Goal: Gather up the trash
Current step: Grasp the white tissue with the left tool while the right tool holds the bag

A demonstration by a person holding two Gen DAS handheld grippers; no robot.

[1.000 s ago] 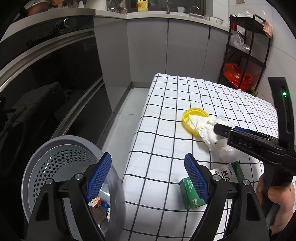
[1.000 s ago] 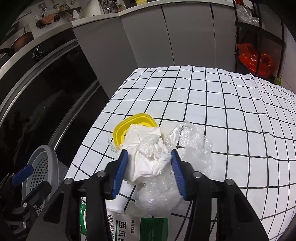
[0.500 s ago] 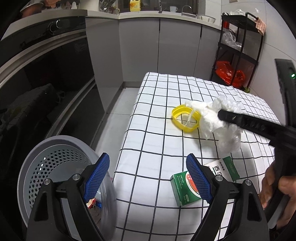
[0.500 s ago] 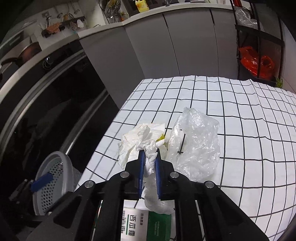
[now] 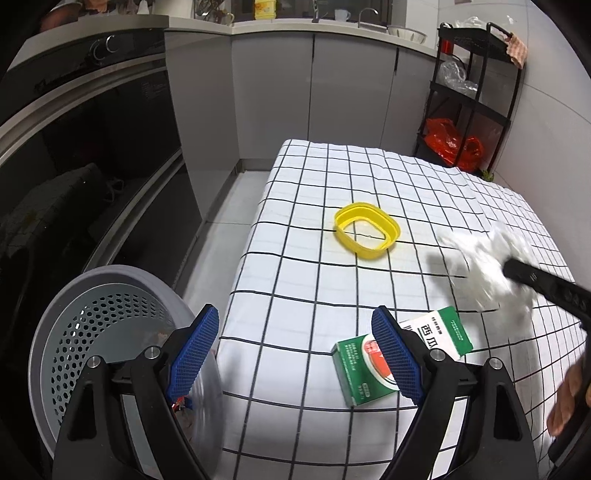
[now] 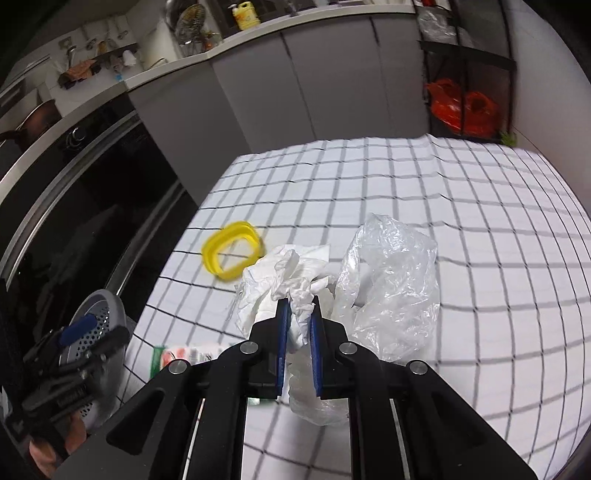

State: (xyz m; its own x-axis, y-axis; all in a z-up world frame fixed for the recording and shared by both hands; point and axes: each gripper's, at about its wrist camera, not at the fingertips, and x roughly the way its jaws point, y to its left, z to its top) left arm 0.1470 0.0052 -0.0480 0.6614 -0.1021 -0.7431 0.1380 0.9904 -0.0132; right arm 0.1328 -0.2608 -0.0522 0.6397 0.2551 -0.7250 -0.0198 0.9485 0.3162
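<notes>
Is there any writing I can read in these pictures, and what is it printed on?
"西瓜": large characters on the white face of the green and white box on the checked tablecloth.
Smaller print on the box's green sides: too small to read.
Markings on the dark oven front: too blurred to read.
Yellow bottle label: unreadable.

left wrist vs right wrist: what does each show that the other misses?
Left wrist only: the left gripper with jaws wide open and nothing between them, trash at the bottom of the grey basket, and the full face of the green box.

Right wrist only: the right gripper with jaws shut on the white tissue, and the clear plastic bag bunched with it, in sharp detail.

Both: the yellow ring, the basket, the box, the checked tablecloth, the black rack with red bags.
</notes>
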